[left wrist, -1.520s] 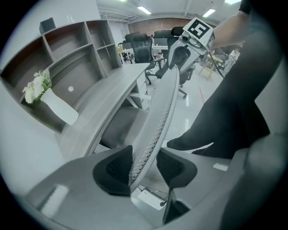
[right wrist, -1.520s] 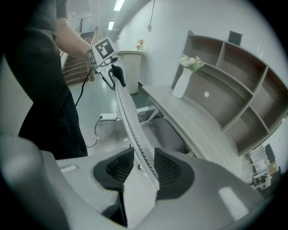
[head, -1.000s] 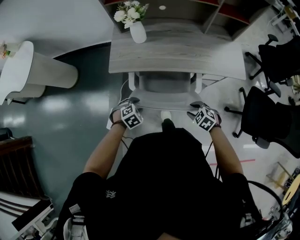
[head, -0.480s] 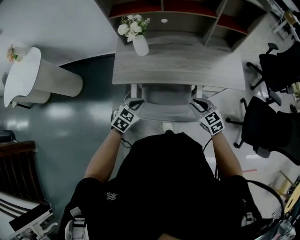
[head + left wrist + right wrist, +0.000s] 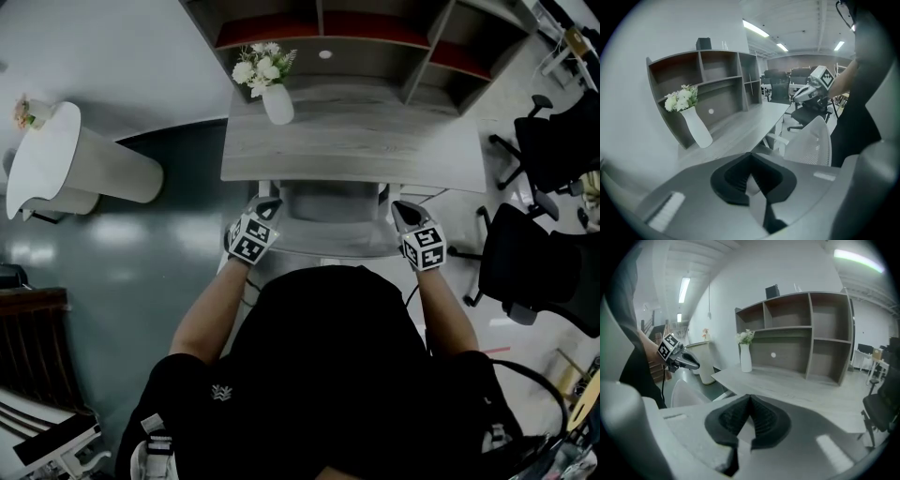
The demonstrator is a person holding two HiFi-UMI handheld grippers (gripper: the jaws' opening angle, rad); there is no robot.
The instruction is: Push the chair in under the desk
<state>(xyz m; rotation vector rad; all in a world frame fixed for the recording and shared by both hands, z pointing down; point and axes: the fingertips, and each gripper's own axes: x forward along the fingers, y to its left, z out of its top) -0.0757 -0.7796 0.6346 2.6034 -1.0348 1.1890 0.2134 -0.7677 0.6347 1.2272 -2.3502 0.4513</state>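
Observation:
The white mesh-back chair [image 5: 328, 234] stands tucked under the grey wooden desk [image 5: 356, 141], its backrest close to the desk's front edge. My left gripper [image 5: 268, 207] hovers over the backrest's left end and my right gripper [image 5: 403, 212] over its right end. Both sets of jaws have just been closing and are now shut with nothing between them. The left gripper view has the backrest [image 5: 811, 140] to the right of the closed pads, with the right gripper [image 5: 806, 92] beyond it. From the right gripper view the left gripper [image 5: 684, 361] hangs above the backrest [image 5: 686, 392].
A white vase of flowers [image 5: 274, 98] stands on the desk's back left, in front of an open shelf unit [image 5: 356, 37]. Black office chairs [image 5: 534, 272] stand to the right. A white curved counter [image 5: 84, 164] is at the left. The person's body fills the lower head view.
The chair has slid further under the desk. Both grippers moved forward with it, then rose off the backrest's top edge, and their jaws closed.

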